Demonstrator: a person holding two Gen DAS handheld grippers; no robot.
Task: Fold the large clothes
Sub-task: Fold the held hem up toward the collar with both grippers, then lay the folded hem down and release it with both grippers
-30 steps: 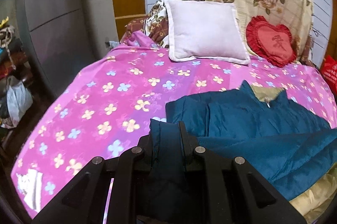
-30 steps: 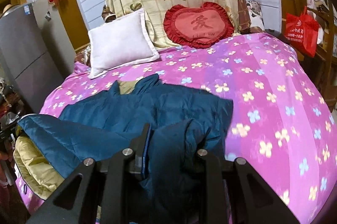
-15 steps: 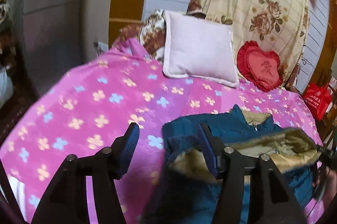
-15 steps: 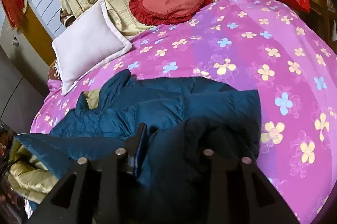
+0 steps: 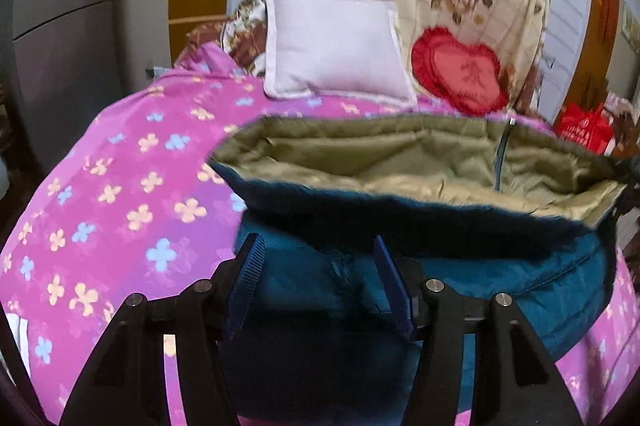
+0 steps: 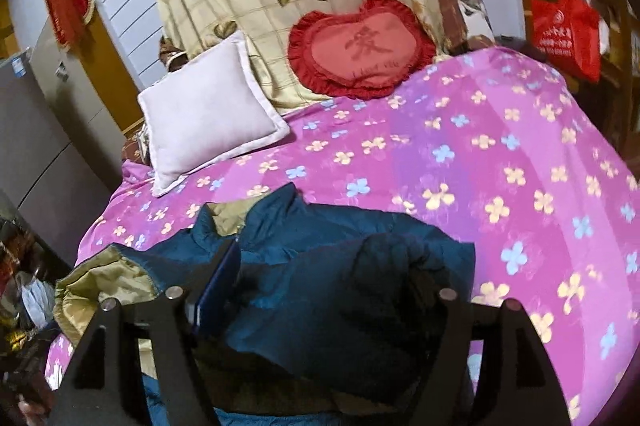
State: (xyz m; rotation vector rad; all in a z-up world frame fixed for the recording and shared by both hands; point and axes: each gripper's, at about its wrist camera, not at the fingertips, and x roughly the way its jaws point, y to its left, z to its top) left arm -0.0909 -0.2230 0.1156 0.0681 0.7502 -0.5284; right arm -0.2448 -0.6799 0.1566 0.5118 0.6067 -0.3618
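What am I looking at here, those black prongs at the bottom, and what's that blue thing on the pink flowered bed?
A person holds a two-finger gripper in each hand; a camera on each looks out along its fingers. One picture is from the left gripper, one from the right gripper. On the pink flowered bedspread lies a teal padded jacket with olive lining, partly folded. Behind it sit a white square pillow and a red heart-shaped cushion. Neither gripper holds anything: the left stands open over the jacket, the right's jaws are opening.

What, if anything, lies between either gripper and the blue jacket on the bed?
Nothing visible. The blue jacket lies directly under the open left gripper, and bunches between the fingers of the opening right gripper, whose pads do not press it.
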